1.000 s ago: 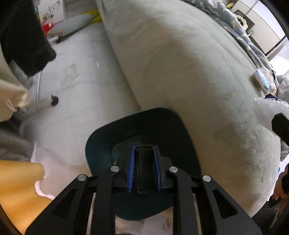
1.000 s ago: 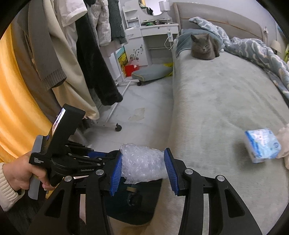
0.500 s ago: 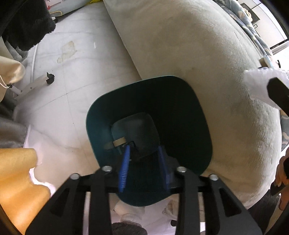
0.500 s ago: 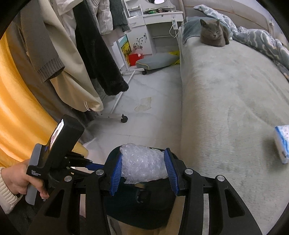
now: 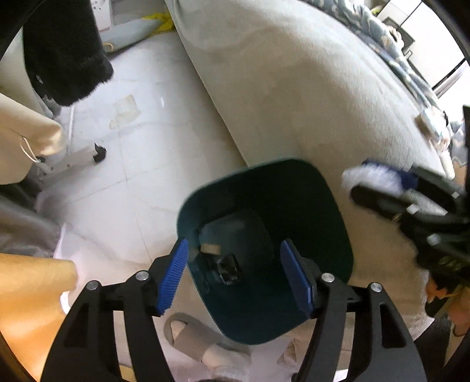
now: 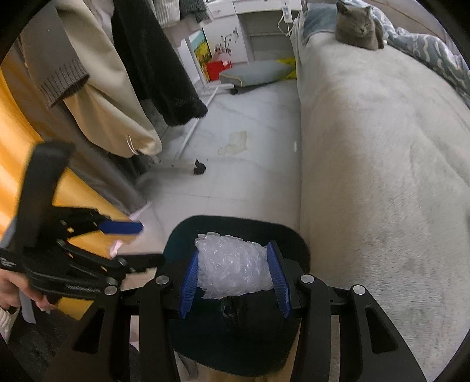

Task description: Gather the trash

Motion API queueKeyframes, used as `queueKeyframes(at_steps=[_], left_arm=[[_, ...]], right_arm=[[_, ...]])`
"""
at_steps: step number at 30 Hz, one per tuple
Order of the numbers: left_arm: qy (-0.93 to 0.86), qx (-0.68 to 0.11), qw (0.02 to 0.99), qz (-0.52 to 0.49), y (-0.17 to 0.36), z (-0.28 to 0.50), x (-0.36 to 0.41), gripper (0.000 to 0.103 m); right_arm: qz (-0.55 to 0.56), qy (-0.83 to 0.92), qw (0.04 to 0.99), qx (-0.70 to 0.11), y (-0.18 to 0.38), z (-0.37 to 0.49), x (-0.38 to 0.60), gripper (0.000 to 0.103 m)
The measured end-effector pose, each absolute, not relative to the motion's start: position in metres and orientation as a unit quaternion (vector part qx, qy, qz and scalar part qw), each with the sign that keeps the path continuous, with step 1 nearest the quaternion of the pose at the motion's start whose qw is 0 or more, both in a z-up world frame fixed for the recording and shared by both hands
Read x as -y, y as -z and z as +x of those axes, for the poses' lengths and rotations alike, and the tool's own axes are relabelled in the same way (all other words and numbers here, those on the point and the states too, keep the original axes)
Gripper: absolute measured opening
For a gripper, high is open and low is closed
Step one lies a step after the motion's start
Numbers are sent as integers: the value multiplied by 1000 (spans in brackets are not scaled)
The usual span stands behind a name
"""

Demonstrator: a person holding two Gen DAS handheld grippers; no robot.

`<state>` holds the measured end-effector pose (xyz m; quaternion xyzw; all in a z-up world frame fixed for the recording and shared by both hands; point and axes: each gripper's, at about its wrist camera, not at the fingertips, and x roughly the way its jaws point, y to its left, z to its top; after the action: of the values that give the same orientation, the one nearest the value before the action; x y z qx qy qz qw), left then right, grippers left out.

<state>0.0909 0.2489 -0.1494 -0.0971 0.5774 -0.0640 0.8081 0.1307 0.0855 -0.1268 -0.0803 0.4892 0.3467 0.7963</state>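
Observation:
A dark teal bin (image 5: 311, 205) stands on the floor against the bed. My left gripper (image 5: 234, 245) hovers over its near rim, jaws opening, with nothing between the blue pads. On the bin's bottom lie a black item (image 5: 227, 270) and a small tan scrap (image 5: 210, 249). My right gripper (image 6: 232, 249) is shut on a wad of clear bubble wrap (image 6: 232, 267), held just above the bin (image 6: 182, 238). The left wrist view shows the right gripper (image 5: 358, 182) and its bubble wrap (image 5: 373, 177) coming in from the right. The left gripper (image 6: 144, 242) appears at the left of the right wrist view.
The grey-blanketed bed (image 6: 382, 176) fills the right side, with a grey cat (image 6: 358, 26) at its far end. Clothes hang from a wheeled rack (image 6: 176, 167) on the left. A slipper (image 5: 191, 338) lies by the bin. A stain (image 6: 233, 142) marks the tiled floor.
My left gripper has opened, and the black item that was between its pads now lies in the bin. The right gripper has come down over the bin with the bubble wrap.

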Motion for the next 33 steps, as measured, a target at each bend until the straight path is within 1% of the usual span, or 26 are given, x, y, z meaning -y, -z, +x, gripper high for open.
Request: queueKeyframes(at_steps=[10,18,23,33], left_arm=[[59,-491,860,-128,108,89,-269,69],[78,-427,891,-135,80,88,-268,67],[87,-403,901,-133,67,86,-264,67],[90,-364,920,-118,43,86,-251,67]], right_arm=[[-106,-339,773,-525,154,131,-100,46],[-122,-331,764,-541,170,128,-99,49],[-119,-336,763,-539,163,124,-99,60],[-115,-342,784,-505,138,119,-90,61]])
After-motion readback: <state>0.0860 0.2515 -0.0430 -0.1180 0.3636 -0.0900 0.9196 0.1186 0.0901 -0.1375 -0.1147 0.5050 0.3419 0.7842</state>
